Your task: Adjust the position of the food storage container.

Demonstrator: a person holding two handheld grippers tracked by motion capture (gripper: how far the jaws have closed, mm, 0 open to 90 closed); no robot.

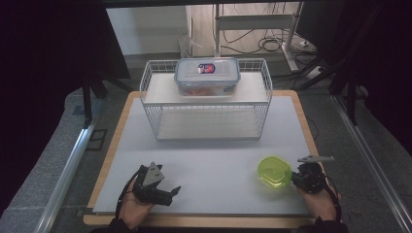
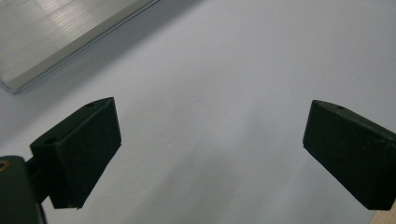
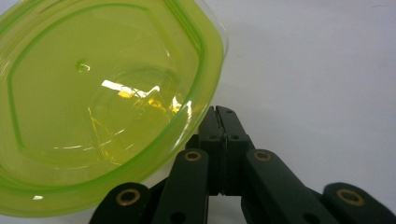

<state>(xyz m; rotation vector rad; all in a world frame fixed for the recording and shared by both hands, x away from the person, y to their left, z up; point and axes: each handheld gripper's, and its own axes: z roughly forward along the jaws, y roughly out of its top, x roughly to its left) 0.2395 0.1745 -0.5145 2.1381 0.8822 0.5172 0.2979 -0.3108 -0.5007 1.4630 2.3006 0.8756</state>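
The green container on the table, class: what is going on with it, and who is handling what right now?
A person at a table holds a gripper in each hand. The right gripper, its jaws shut, sits right at the rim of a green container with its lid on, near the front right of the table; whether it grips the rim is hard to tell. The left gripper rests at the front left with its jaws open and nothing between them. Farther back, a wire rack carries a clear lidded box on its top shelf.

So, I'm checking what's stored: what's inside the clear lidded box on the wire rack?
The clear lidded box holds something orange-red, blurred through its wall; the lid's label covers part, so the contents can't be identified.
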